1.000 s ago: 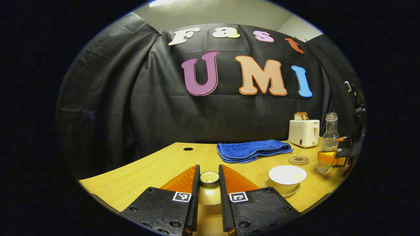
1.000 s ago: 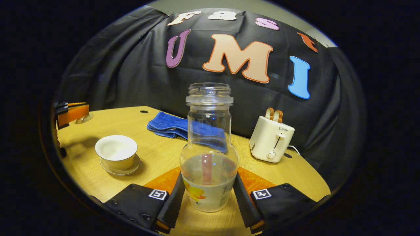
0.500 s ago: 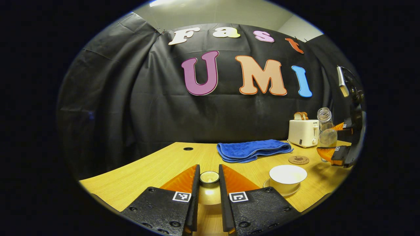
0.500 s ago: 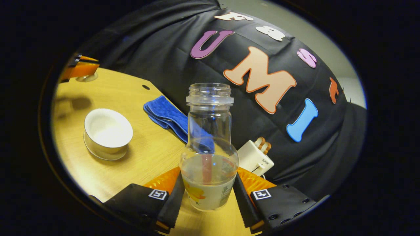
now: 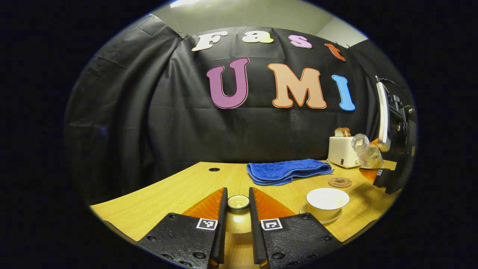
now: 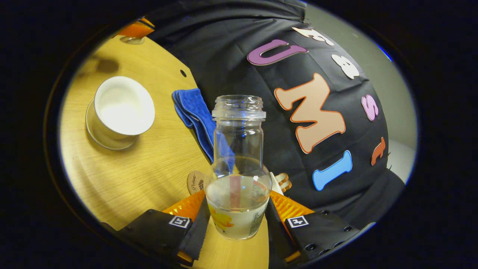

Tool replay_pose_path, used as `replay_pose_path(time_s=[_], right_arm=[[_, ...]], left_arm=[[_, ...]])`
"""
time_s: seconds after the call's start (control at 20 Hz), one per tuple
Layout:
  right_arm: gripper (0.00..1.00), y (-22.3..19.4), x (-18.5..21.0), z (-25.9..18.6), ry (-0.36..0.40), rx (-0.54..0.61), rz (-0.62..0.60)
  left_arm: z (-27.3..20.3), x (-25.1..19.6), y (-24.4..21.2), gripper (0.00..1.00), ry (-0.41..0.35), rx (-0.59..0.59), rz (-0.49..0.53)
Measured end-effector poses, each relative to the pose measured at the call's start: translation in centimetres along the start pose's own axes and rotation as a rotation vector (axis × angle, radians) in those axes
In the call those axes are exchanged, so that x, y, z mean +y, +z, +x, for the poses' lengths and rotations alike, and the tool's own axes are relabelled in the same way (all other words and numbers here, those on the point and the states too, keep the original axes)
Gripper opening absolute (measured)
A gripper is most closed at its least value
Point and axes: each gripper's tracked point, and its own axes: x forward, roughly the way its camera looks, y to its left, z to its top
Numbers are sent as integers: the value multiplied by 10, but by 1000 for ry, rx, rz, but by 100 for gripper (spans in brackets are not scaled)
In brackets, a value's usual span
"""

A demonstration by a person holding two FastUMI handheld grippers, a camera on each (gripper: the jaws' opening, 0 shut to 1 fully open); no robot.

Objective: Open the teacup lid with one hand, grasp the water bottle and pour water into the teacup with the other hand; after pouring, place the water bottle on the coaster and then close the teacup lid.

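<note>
My left gripper [image 5: 238, 209] is shut on the teacup lid [image 5: 238, 218], holding it by its round knob just above the wooden table [image 5: 179, 194]. The white teacup [image 5: 327, 201] stands uncovered on its saucer to the right; it also appears as the teacup [image 6: 120, 108] in the right gripper view. My right gripper [image 6: 235, 220] is shut on the clear water bottle [image 6: 238, 168], partly filled and uncapped. In the left gripper view the bottle [image 5: 366, 151] hangs lifted and tilted, mouth toward the teacup, right of and above it. The round coaster [image 5: 340, 182] lies behind the teacup.
A folded blue cloth [image 5: 287, 171] lies at the back middle of the table. A white toaster [image 5: 341, 151] with bread slices stands at the back right, close behind the bottle. A small hole [image 5: 214, 169] marks the table's back left.
The right gripper has lifted the bottle off the table and tilted it, mouth toward the teacup. The left gripper and the lid have stayed still.
</note>
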Motion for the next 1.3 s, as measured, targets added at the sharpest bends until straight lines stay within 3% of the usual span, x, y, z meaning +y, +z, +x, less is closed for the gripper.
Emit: replay_pose_path(time_s=[0.45, 0.65, 1.3], right_arm=[[79, 8, 25, 3, -20, -59, -264], [79, 18, 22, 1, -65, -101, -402], [79, 37, 0, 2, -131, -167, -561]], left_arm=[[0, 0, 0, 28, 0, 0, 0], [0, 0, 0, 28, 0, 1, 0], [1, -1, 1, 28, 0, -1, 1]])
